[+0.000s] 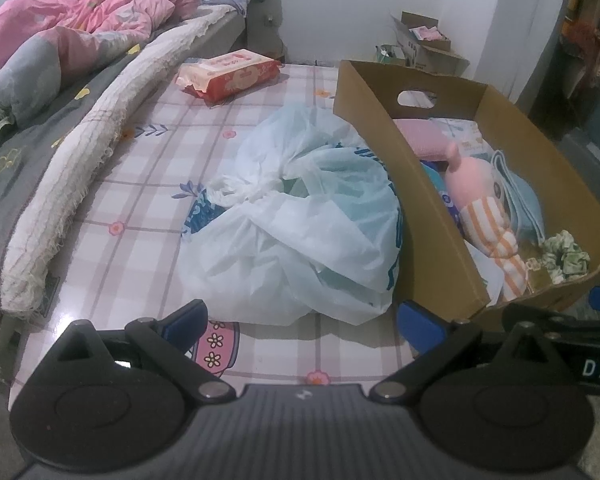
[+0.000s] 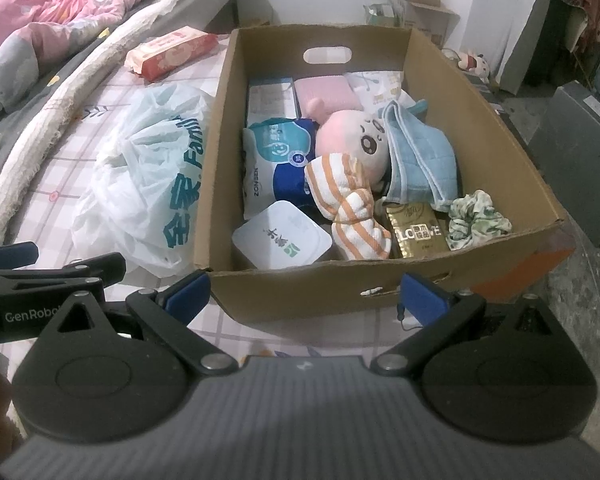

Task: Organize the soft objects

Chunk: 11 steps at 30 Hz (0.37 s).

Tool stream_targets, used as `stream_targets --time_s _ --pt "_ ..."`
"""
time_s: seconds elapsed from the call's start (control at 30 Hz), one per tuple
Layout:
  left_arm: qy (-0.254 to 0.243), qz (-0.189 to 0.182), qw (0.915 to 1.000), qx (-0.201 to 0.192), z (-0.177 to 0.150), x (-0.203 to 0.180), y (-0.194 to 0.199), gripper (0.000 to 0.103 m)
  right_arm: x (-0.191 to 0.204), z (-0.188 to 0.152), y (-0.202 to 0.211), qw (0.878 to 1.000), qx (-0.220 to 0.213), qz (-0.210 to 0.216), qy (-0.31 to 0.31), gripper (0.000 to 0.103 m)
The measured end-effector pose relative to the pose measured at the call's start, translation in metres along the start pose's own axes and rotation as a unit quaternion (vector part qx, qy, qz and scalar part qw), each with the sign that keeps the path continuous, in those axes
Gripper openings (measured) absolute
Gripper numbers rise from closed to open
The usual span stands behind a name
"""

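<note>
A cardboard box (image 2: 500, 168) (image 1: 380, 160) stands on the checked mat. Inside lie a pink plush doll (image 2: 352, 148) (image 1: 484, 200) in an orange-striped outfit, a blue cloth (image 2: 420, 160), a green scrunchie (image 2: 478, 220) (image 1: 566, 256), tissue packs (image 2: 276, 152), a white lidded tub (image 2: 282, 240) and a gold packet (image 2: 418, 232). A crumpled white plastic bag (image 1: 300, 220) (image 2: 148, 176) sits left of the box. My left gripper (image 1: 304, 324) is open just before the bag, empty. My right gripper (image 2: 306, 292) is open at the box's near wall, empty.
A red wipes pack (image 1: 230, 74) (image 2: 172, 52) lies farther back on the mat. A bed with a pink quilt (image 1: 72, 36) and a rolled white blanket (image 1: 100, 128) runs along the left. Another cardboard box (image 1: 424, 44) stands by the wall. The left gripper's body (image 2: 40, 276) shows at the right view's left edge.
</note>
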<state>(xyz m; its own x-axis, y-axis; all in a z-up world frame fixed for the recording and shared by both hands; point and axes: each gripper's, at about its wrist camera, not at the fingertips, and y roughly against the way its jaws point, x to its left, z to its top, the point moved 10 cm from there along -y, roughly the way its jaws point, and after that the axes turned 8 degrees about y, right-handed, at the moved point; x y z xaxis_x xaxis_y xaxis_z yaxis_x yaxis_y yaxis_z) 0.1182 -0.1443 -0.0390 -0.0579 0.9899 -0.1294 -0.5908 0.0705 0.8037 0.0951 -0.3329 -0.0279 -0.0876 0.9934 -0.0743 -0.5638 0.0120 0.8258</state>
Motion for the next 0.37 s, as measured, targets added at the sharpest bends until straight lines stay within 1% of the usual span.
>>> stream_targets --time_s 0.37 --pt "0.000 0.002 1.0000 -0.008 0.0022 -0.0012 0.0025 0.102 0.0000 0.0019 0.0019 1.000 -0.003 -0.001 0.000 0.102"
